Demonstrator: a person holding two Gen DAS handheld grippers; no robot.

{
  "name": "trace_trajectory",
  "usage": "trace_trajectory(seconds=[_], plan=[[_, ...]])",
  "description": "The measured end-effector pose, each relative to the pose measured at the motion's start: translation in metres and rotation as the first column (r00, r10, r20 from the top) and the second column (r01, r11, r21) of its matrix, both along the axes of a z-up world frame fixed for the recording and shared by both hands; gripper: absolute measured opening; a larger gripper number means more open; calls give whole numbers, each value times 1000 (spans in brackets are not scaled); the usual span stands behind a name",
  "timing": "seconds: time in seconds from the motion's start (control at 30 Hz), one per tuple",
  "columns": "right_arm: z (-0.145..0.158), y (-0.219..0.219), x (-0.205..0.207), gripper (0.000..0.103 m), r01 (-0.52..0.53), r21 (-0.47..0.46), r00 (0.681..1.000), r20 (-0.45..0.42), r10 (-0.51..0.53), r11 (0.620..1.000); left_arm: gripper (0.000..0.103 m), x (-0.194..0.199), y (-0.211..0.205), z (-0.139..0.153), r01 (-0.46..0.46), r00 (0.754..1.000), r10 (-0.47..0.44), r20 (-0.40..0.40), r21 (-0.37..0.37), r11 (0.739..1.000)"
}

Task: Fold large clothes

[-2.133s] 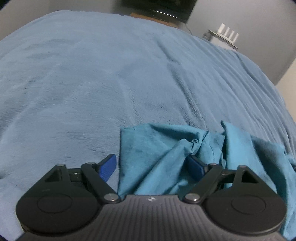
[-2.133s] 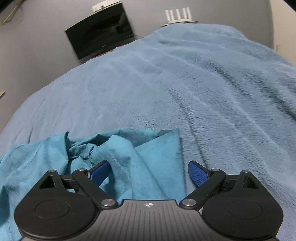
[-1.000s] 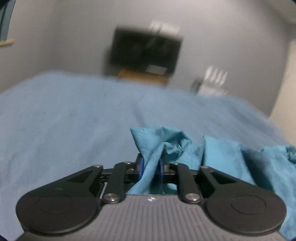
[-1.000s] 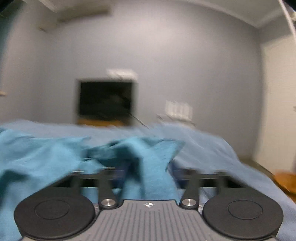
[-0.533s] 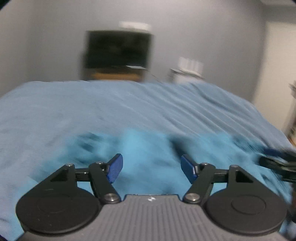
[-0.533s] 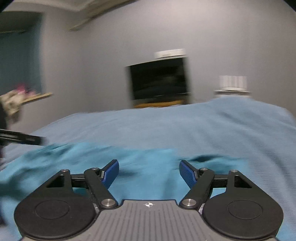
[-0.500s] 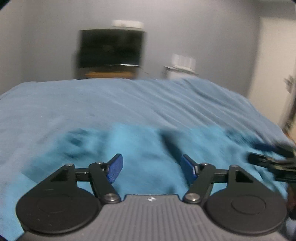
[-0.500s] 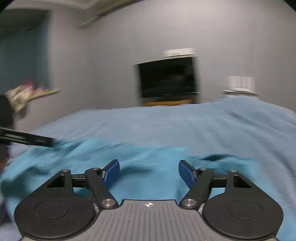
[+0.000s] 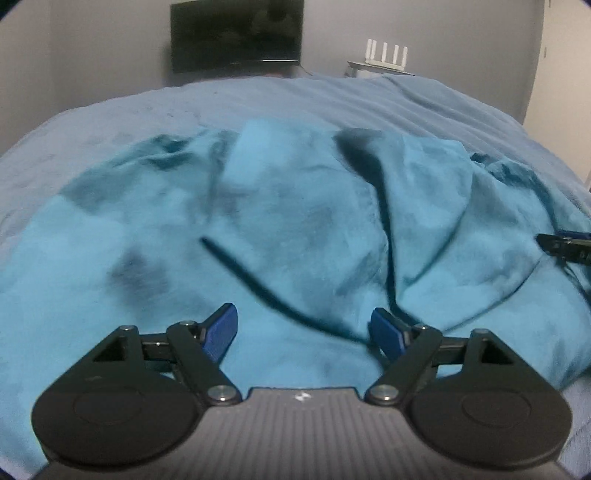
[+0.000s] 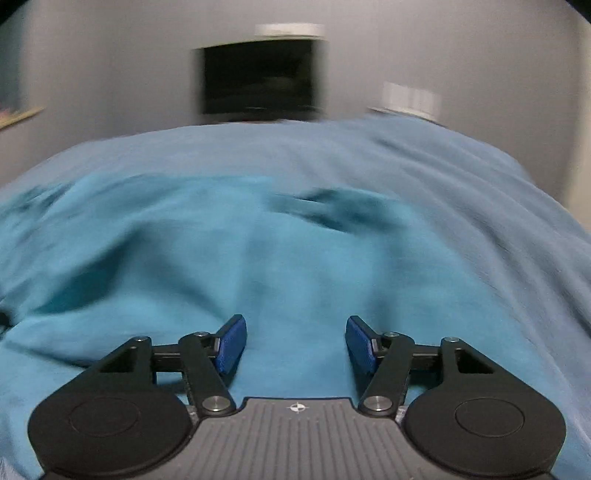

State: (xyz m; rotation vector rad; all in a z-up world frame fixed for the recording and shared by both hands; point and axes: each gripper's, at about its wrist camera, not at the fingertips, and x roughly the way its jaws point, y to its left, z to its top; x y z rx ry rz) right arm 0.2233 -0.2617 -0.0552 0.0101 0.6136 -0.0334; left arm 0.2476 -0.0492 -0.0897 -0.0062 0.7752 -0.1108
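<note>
A large teal garment lies spread and rumpled on the blue bed cover. It also fills the lower half of the blurred right wrist view. My left gripper is open and empty, just above the near edge of the garment. My right gripper is open and empty above the garment too. Its tip shows at the right edge of the left wrist view, over the garment's right side.
A dark screen hangs on the grey wall past the bed. A white router stands on a small shelf at the back right. The bed cover spreads beyond the garment on all sides.
Both grippers were shut on the garment's edge and lifted it a second ago. They have let go and now hang open over the garment, which has settled flatter on the bed.
</note>
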Motion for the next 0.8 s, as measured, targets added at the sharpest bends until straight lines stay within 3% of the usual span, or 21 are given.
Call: trace_trajectory(seconds=[0.13, 0.2, 0.3, 0.4, 0.47, 0.57, 0.67, 0.8], plan=[[8, -30, -31, 57, 160, 18, 987, -21, -160, 987, 83, -41, 14, 13, -54, 998, 54, 33, 19, 998], [20, -35, -51, 62, 170, 118, 985, -1, -171, 978, 88, -55, 18, 20, -91, 994, 88, 64, 40, 995], [35, -24, -71, 71, 9, 189, 998, 65, -21, 982, 90, -75, 24, 19, -128, 991, 124, 56, 72, 989], [39, 16, -89, 73, -194, 87, 980, 60, 190, 977, 92, -83, 31, 18, -154, 988, 152, 31, 73, 985], [37, 34, -95, 73, -260, 8, 965, 22, 259, 966, 93, -89, 31, 19, -155, 988, 153, 36, 84, 984], [23, 54, -90, 75, -295, -72, 952, -114, 285, 953, 95, -93, 28, 17, -142, 990, 139, 32, 106, 984], [14, 45, -81, 80, -215, -68, 966, -158, 202, 974, 95, -95, 26, 16, -134, 991, 132, 27, 118, 984], [24, 2, -90, 79, 61, -1, 989, -135, -60, 998, 95, -97, 27, 17, -129, 992, 127, 25, 119, 984]])
